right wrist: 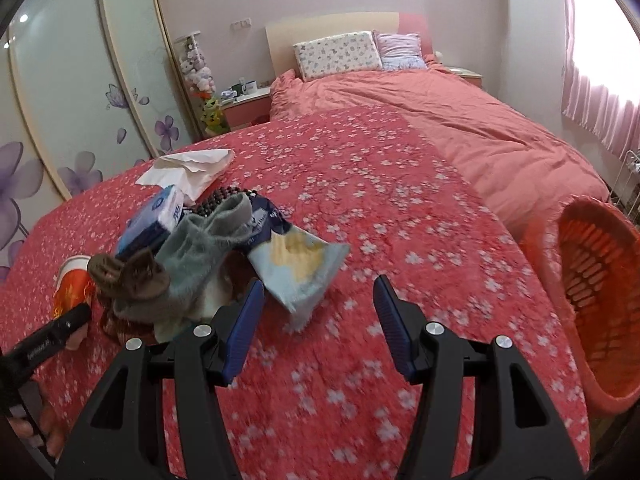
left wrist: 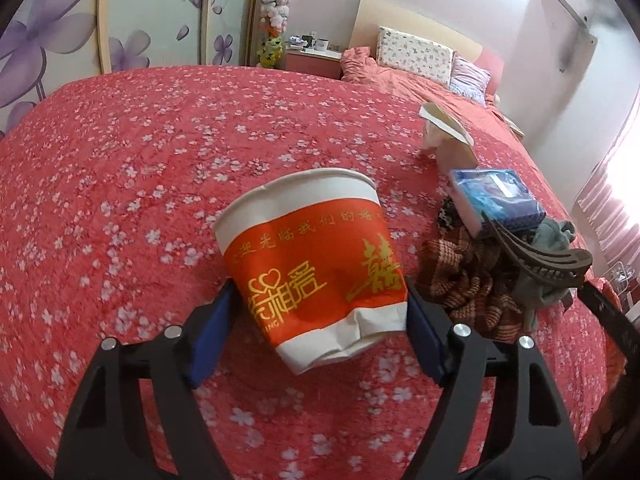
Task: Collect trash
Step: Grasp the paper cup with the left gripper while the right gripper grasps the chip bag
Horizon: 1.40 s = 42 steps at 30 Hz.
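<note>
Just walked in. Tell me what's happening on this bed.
A person with a gripper in each hand is clearing trash off the red floral bedspread. The left gripper has a crumpled red and white paper cup between its pads, which sit against the cup's sides. The right gripper is open and empty, near a snack wrapper beside a pile of socks. An orange basket waits at the bed's edge.

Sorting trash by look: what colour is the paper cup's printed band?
Red-orange with gold lettering on the white paper cup; clearest in the left wrist view.
</note>
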Each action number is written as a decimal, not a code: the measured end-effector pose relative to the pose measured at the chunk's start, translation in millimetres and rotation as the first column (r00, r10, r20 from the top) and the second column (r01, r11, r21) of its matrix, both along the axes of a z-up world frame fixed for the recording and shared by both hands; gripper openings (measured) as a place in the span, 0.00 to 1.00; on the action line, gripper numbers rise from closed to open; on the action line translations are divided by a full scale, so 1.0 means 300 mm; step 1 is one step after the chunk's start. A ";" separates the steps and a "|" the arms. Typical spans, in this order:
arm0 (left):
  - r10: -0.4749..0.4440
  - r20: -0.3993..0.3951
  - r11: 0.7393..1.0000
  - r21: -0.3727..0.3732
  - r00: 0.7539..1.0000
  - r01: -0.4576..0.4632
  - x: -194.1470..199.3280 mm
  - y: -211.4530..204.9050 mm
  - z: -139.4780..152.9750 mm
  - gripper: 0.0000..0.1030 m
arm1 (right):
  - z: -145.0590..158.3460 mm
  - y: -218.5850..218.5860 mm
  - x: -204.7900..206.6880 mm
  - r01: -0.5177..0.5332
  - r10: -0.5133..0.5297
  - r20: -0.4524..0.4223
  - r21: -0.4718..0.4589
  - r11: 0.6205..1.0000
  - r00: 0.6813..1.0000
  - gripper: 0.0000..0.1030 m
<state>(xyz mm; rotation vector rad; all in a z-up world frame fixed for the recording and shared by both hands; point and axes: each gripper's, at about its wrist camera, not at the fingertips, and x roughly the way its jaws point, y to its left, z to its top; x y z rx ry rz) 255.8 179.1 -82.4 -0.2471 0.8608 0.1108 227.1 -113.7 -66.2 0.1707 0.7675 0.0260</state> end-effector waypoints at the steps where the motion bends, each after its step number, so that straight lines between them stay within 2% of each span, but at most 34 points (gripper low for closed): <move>1: 0.000 0.000 1.000 0.002 1.000 0.000 0.002 0.000 0.000 0.74 | -0.002 0.005 0.009 -0.003 0.003 -0.003 -0.002 1.000 1.000 0.56; 6: 0.000 -0.007 1.000 0.016 1.000 0.000 0.022 0.005 -0.004 0.73 | -0.028 0.027 0.073 0.007 -0.008 -0.038 -0.019 1.000 0.999 0.59; 11: -0.003 -0.006 1.000 0.015 1.000 0.003 0.034 0.006 -0.008 0.73 | -0.063 0.019 0.105 0.019 -0.017 -0.075 0.033 0.999 0.997 0.59; 12: -0.003 -0.006 1.000 0.015 1.000 0.003 0.037 0.006 -0.008 0.73 | -0.068 0.018 0.106 0.015 -0.012 -0.086 0.034 0.999 0.996 0.57; 14: -0.001 -0.007 1.000 0.016 1.000 0.001 0.042 0.006 -0.007 0.73 | -0.073 0.015 0.113 0.017 -0.013 -0.095 0.042 0.999 0.995 0.40; 16: 0.001 -0.008 1.000 0.018 1.000 -0.001 0.049 0.006 -0.008 0.73 | -0.068 0.010 0.112 0.010 -0.006 -0.084 0.047 0.999 0.996 0.31; 20: 0.004 -0.008 1.000 0.019 1.000 -0.003 0.061 0.005 -0.008 0.73 | -0.067 -0.009 0.098 0.015 -0.010 -0.079 0.060 0.998 0.997 0.23; 25: 0.007 -0.007 1.000 0.017 1.000 -0.007 0.073 0.008 -0.006 0.73 | -0.058 -0.061 0.050 0.063 -0.057 -0.061 0.089 0.994 0.997 0.20; 32: 0.010 -0.005 1.000 0.015 1.000 -0.010 0.082 0.012 -0.009 0.73 | -0.030 -0.139 -0.013 0.175 -0.173 -0.024 0.052 0.983 0.985 0.19; 42: -0.006 0.012 1.000 0.008 1.000 0.006 0.092 0.001 -0.004 0.70 | -0.016 -0.166 -0.047 0.178 -0.177 -0.010 0.041 0.983 0.984 0.18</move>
